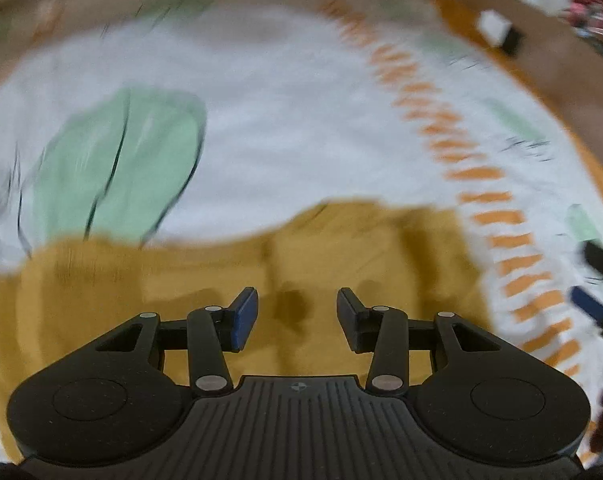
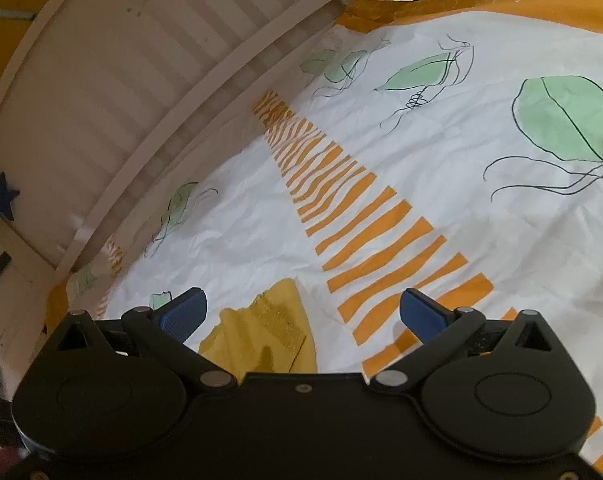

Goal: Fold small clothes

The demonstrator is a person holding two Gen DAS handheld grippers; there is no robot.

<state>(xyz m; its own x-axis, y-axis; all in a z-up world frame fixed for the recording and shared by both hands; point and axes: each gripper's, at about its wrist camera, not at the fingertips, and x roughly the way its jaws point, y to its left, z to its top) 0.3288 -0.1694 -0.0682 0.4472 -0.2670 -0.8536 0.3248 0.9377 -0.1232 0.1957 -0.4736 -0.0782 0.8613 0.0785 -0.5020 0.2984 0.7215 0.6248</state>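
- Left fingers (image 1: 297, 316) stand apart, nothing between them, above the mustard garment (image 1: 229, 280).
- Right fingers (image 2: 303, 314) spread wide, empty; garment corner at their 6 o'clock.
- Garment lies on the patterned bedsheet (image 2: 441, 168).

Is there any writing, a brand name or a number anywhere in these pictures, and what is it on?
No readable text in either view.
Bedsheet: only drawn green jellyfish and orange stripes, no words.
Mustard-yellow garment: no label visible.
Left gripper: a small round emblem on its body, no letters legible.
Background items in the left wrist view: too blurred to read.
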